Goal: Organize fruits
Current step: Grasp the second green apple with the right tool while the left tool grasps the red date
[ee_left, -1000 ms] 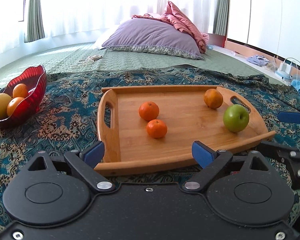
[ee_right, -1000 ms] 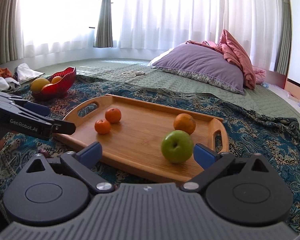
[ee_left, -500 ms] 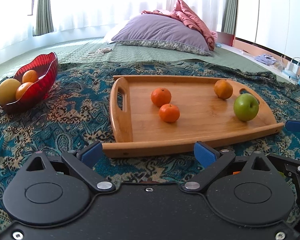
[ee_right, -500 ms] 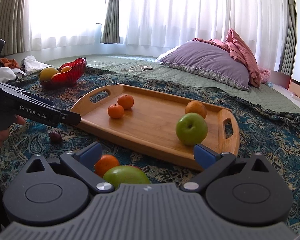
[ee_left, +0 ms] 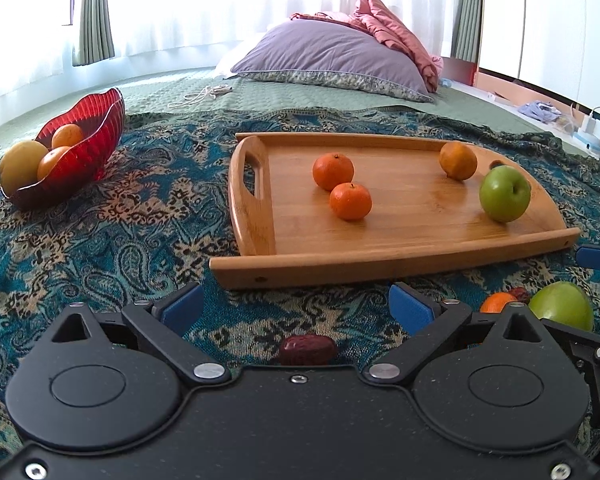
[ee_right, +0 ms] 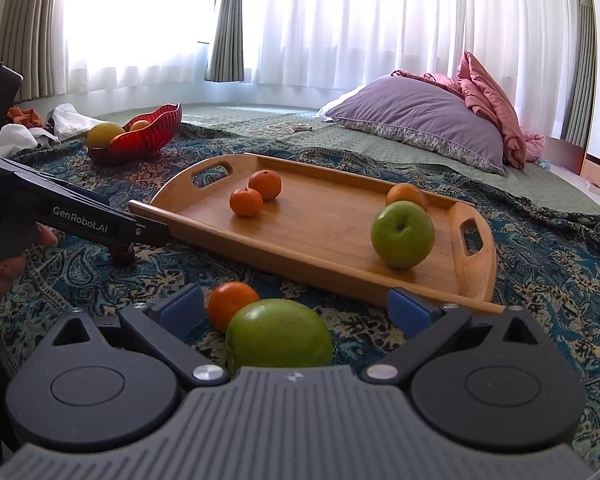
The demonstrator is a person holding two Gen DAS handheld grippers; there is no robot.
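On the patterned blanket (ee_left: 100,232), backed away from the tray (ee_left: 400,260) with both grippers (ee_left: 296,304) (ee_right: 292,308) wide and empty, so now showing loose fruit below them: a date (ee_left: 307,349), a green apple (ee_right: 278,334), a small orange (ee_right: 232,304), ready to grab.

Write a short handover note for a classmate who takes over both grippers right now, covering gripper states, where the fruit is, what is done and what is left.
Left gripper: open, empty, a dark red date on the cloth between its fingers.
Right gripper: open, empty, with a loose green apple and a loose orange between its fingers.
Wooden tray: three oranges and a green apple.
Red bowl: a yellow fruit and two oranges.
Done: that fruit sits in tray and bowl.
Left: probably the three loose pieces on the cloth.
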